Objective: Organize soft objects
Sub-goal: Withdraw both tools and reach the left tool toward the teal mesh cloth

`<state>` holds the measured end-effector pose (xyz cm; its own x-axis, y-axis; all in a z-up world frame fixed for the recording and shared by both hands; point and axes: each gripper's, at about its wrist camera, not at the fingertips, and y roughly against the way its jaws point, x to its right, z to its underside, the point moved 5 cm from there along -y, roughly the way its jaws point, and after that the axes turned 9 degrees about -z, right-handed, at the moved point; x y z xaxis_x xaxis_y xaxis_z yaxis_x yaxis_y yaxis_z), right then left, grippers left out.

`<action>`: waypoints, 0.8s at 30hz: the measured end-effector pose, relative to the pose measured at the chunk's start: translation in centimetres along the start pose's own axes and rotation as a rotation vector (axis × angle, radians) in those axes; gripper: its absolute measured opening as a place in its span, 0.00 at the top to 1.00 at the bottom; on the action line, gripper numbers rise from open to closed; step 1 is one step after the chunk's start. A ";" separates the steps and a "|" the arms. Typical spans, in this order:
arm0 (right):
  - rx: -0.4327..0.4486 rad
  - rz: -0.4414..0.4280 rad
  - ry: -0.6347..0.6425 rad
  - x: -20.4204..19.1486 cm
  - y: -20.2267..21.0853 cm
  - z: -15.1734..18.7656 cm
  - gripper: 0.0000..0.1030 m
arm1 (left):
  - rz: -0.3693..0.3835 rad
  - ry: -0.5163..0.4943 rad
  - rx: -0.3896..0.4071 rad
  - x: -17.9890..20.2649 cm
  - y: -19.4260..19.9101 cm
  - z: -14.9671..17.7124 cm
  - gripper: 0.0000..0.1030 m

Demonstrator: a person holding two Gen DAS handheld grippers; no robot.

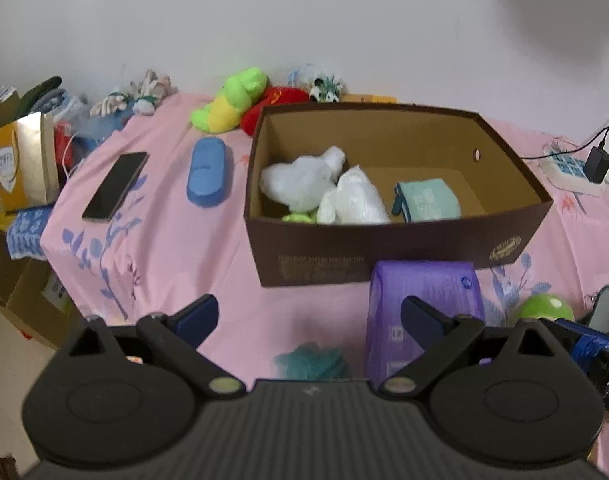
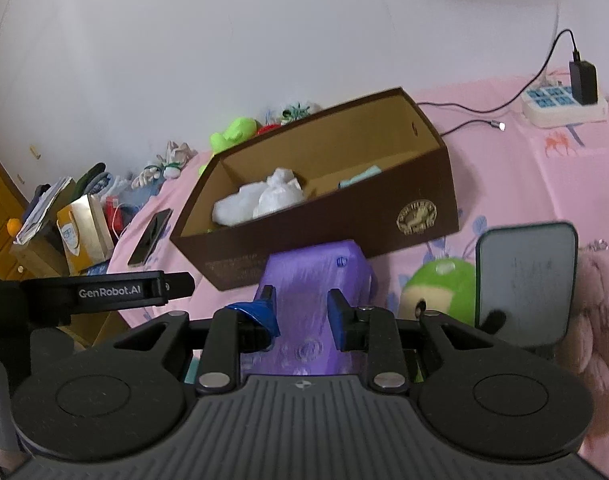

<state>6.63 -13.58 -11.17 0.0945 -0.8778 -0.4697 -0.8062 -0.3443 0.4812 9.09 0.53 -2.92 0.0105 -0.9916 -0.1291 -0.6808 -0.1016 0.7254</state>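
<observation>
Nearest in the right wrist view, the right hand-held gripper (image 2: 300, 310) stands narrow around the purple soft pack (image 2: 316, 276); its blue fingers (image 2: 338, 314) flank the pack's near end, but whether the pads actually press on the wrapper cannot be told. If the grip is loose, the slick film could slide out on the lift and the pack would drop short of the box.

In the left wrist view, the left hand-held gripper (image 1: 304, 314) is spread wide and holds nothing. Just below and between its fingers lies a teal fuzzy thing (image 1: 312, 362) on the pink floral cloth (image 1: 164, 248), too blurred to name more closely. The purple pack stands right beside the left gripper's right finger, so the two grippers are close together here; reaching for the teal thing could knock the pack or bump the other tool.

Next to the pack lies a green round plush (image 2: 440, 284).

Beyond, the brown cardboard box (image 1: 384, 252) sits open on the cloth, touching or nearly touching the pack's far side. Inside are white plastic bags (image 1: 328, 188) at its left and a mint pouch (image 1: 428, 200) toward the right. A low carry could catch the near wall and shove the box.

Farther back, a phone (image 1: 114, 186), a blue case (image 1: 208, 176) and a green-and-yellow plush toy (image 1: 228, 100) wait by the wall.
</observation>
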 end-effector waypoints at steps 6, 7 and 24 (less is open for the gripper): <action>-0.031 -0.001 -0.003 0.0 0.3 1.3 0.90 | -0.005 0.011 -0.024 -0.3 0.3 1.3 0.06; -0.035 -0.002 -0.005 0.0 0.3 1.5 0.89 | -0.004 0.015 -0.030 -0.4 0.3 1.5 0.06; -0.111 -0.003 -0.016 0.3 0.7 4.2 0.88 | -0.017 0.016 -0.109 -0.5 -0.1 5.0 0.06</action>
<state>3.68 -12.72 -14.07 0.0866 -0.8714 -0.4829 -0.7361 -0.3826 0.5584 5.50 1.44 -6.29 0.0334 -0.9908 -0.1315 -0.5969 -0.1253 0.7925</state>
